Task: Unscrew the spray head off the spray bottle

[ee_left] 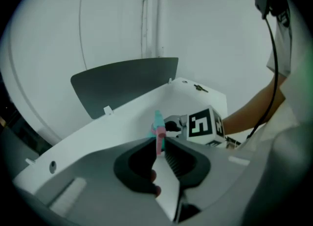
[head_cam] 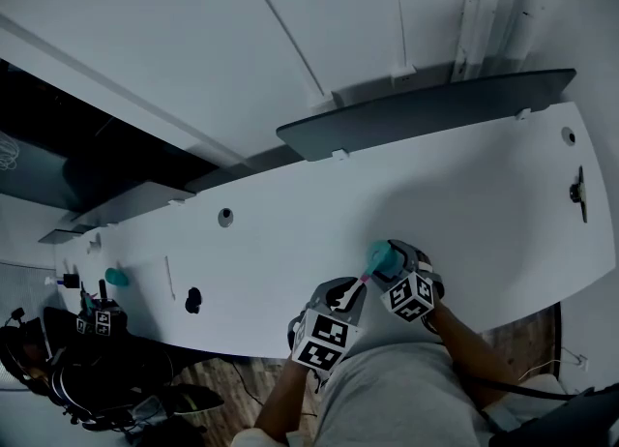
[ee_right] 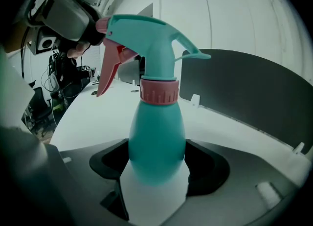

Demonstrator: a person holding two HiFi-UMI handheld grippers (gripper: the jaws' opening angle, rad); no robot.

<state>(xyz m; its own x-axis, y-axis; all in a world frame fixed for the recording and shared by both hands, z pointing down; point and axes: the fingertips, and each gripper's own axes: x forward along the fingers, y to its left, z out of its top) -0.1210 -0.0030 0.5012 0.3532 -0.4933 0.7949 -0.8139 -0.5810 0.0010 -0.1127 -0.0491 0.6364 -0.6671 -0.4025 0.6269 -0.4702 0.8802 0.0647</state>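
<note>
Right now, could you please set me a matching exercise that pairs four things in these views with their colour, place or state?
Things:
1. bottle body
2. collar
3. left gripper
4. dark panel

Descriptions:
A. pink ring just below the spray head
B. stands along the far edge of the table
C. teal, clamped in the right gripper
D. shut on the spray head's pink front

Pairs: 1-C; 2-A; 3-D; 4-B
</note>
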